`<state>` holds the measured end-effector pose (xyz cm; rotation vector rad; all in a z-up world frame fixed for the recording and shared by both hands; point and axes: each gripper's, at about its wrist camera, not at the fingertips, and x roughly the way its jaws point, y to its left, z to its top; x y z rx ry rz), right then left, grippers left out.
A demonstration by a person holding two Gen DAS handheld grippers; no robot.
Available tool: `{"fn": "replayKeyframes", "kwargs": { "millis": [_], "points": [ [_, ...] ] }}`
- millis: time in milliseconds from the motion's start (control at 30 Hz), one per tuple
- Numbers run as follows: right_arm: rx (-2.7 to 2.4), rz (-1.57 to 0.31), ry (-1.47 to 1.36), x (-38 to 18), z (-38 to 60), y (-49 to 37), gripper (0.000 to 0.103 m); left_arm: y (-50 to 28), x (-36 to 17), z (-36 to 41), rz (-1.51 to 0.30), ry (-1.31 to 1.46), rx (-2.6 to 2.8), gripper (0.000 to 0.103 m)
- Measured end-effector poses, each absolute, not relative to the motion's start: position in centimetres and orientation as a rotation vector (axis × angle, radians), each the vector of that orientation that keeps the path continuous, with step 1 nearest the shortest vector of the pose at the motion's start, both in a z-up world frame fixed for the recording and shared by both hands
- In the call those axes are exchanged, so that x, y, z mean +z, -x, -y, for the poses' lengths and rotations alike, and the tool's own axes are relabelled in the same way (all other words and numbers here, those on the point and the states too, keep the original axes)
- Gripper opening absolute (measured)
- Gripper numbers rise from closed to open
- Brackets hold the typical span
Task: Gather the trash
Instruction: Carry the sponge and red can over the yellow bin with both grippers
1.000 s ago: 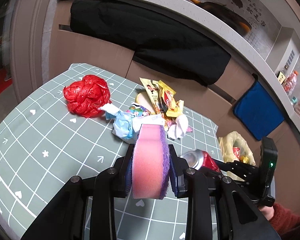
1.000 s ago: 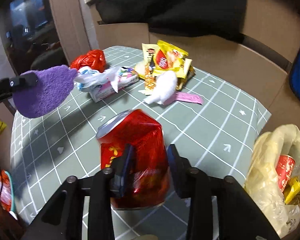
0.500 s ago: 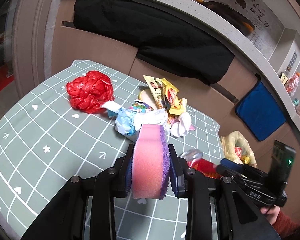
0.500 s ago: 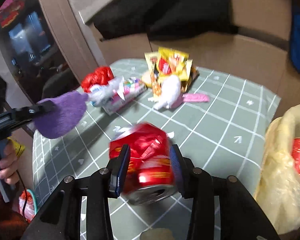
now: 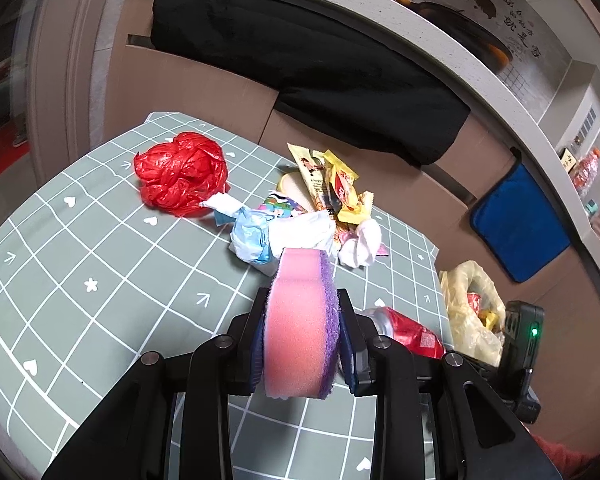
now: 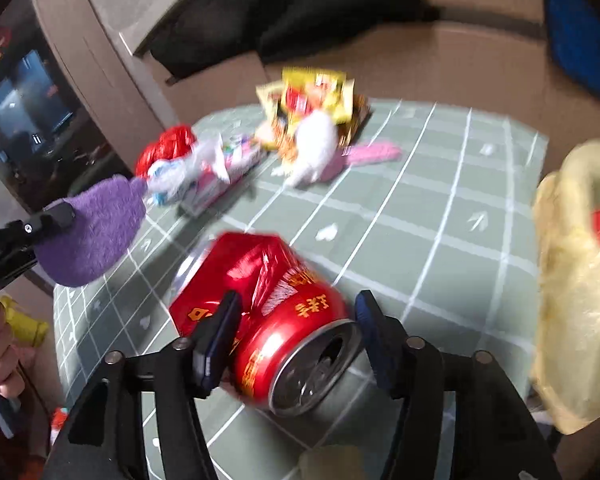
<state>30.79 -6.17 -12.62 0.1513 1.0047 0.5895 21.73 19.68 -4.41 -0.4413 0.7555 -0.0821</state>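
My left gripper [image 5: 302, 334] is shut on a pink and purple sponge [image 5: 300, 320], held above the green grid table [image 5: 80, 260]. My right gripper [image 6: 296, 330] is shut on a crushed red can [image 6: 272, 308], tilted with its open top toward the camera; the can also shows in the left wrist view [image 5: 404, 330]. A yellowish trash bag [image 6: 576, 300] hangs at the table's right edge with a red can inside; it also shows in the left wrist view [image 5: 470, 312]. The sponge also shows in the right wrist view [image 6: 96, 232].
Trash lies on the far table: a red plastic bag [image 5: 180, 172], crumpled blue and white paper [image 5: 260, 236], yellow snack wrappers [image 5: 336, 184], a white tissue [image 5: 362, 242]. A black cloth [image 5: 300, 60] and a blue cloth [image 5: 516, 216] hang on the brown wall behind.
My right gripper has lifted and tipped the red can so its top faces the camera, and moved toward the bag. My left gripper with the sponge has barely moved.
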Motion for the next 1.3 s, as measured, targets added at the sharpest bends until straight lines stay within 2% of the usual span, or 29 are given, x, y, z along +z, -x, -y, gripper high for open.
{"fn": "replayKeyframes", "kwargs": {
  "millis": [233, 467, 867, 1100, 1300],
  "points": [
    [0.621, -0.971, -0.074, -10.8, 5.9, -30.1, 0.055, -21.7, -3.8, -18.6, -0.741, 0.408, -0.090, 0.032],
    [0.612, -0.825, -0.044, -5.4, 7.9, -30.2, 0.054, -21.9, -0.3, -15.4, -0.632, 0.284, -0.105, 0.032],
    [0.559, -0.601, 0.002, 2.0, 11.8, -30.7, 0.054, -23.0, 3.4, -10.2, -0.551, 0.196, -0.153, 0.031],
    [0.445, -0.467, 0.019, 6.2, 16.6, -29.8, 0.054, -25.2, 6.5, -4.1, -0.469, 0.160, -0.274, 0.032],
    [0.275, -0.392, 0.043, 8.7, 23.1, -28.9, 0.054, -28.5, 6.7, 3.3, -0.475, 0.132, -0.389, 0.032]
  ]
}}
